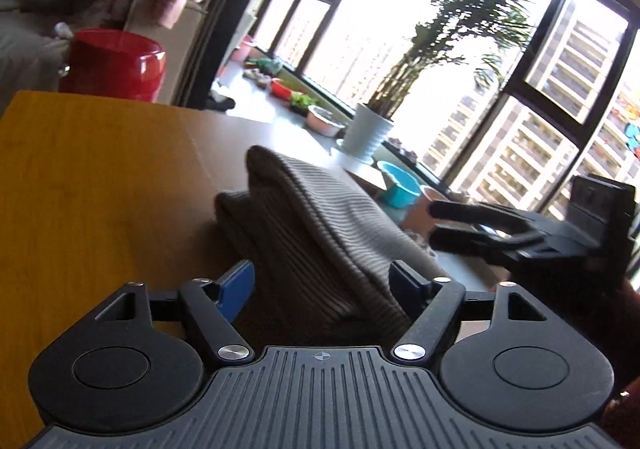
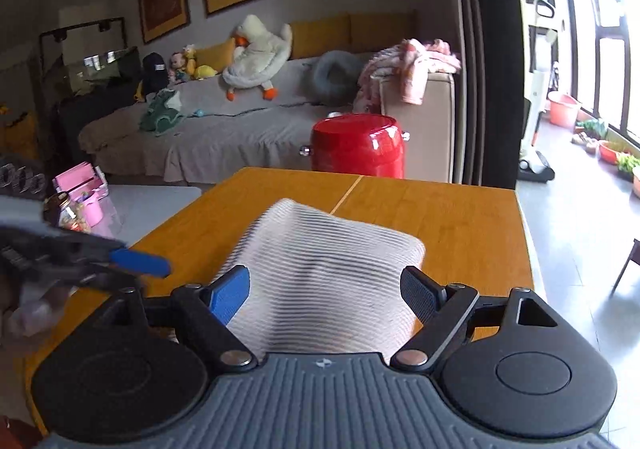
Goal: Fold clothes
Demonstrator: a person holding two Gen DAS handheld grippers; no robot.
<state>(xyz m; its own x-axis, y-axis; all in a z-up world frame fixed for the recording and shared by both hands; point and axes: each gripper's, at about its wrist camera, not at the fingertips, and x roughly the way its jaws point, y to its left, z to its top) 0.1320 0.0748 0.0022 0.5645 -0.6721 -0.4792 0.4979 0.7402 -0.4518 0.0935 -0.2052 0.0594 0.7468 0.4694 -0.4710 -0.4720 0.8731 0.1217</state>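
So we've got the striped ribbed garment [image 2: 320,269] sitting on the wooden table [image 2: 460,217], already bunched into a fairly compact bundle, and it looks like we're partway through the fold rather than at the start. Our left gripper [image 1: 322,285] has its fingers spread wide with the cloth lying in the gap between them, but nothing's actually pinched as far as we can see. Same story with the right gripper [image 2: 326,295]: wide open, fabric running between and under the fingers, no real hold on it. In the left view the right gripper shows up off to the side, near the table edge by the window, with its fingers a little apart there too. The right view is kinda blurry on the cloth so we can't tell where the loose edge is. Our guess for doing this step well: pick matching corners or one clean edge before closing, because grabbing the middle of a thick ribbed knit just drags the whole lump along. Close on one or two layers only, lift enough to clear the pile, then lay it over flat and smooth it outward. Keeping both grippers level with each other should stop the fold going crooked. Also worth watching the far side, the bundle sits pretty near the table edge in the left view, so a hard pull could slide it off.
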